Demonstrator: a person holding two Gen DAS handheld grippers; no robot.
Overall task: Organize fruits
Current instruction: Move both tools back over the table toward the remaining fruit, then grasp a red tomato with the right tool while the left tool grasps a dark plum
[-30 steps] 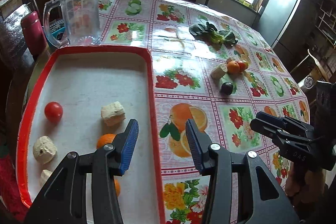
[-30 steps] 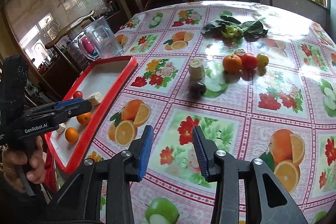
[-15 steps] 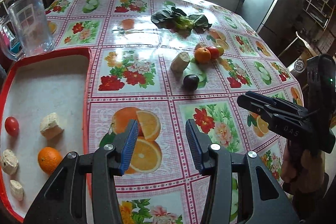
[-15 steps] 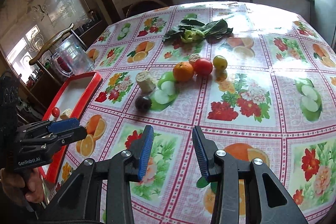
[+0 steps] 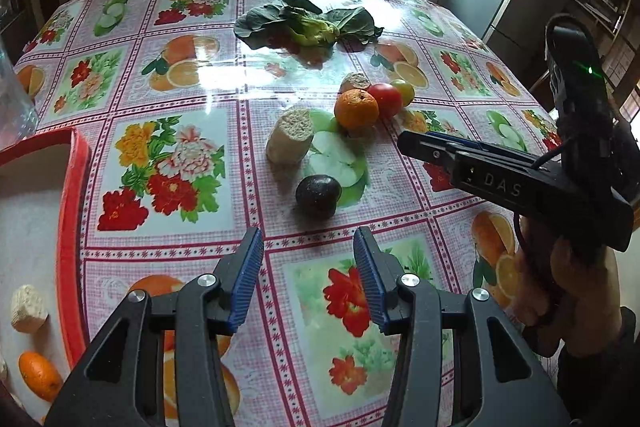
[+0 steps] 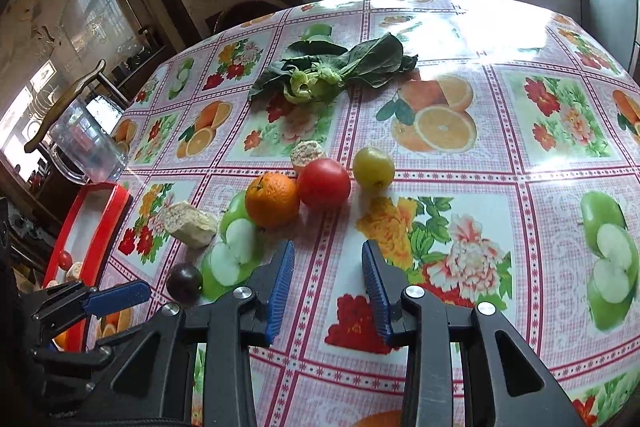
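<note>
On the flowered tablecloth lie a dark plum, an orange, a red tomato and a small yellow-green fruit. My left gripper hangs open just short of the plum, nothing between its pads. My right gripper hovers before the orange and tomato. Its jaws are closing with nothing between them. The plum lies at its lower left. At the left is the red tray, holding an orange and a beige chunk.
Two beige chunks lie among the fruit. Leafy greens lie farther back. A clear pitcher stands beyond the tray. A hand holds the right gripper at the right of the left wrist view.
Both grippers have swung right, away from the tray and toward the fruit cluster, which now looms larger. The right jaws have narrowed slightly.
</note>
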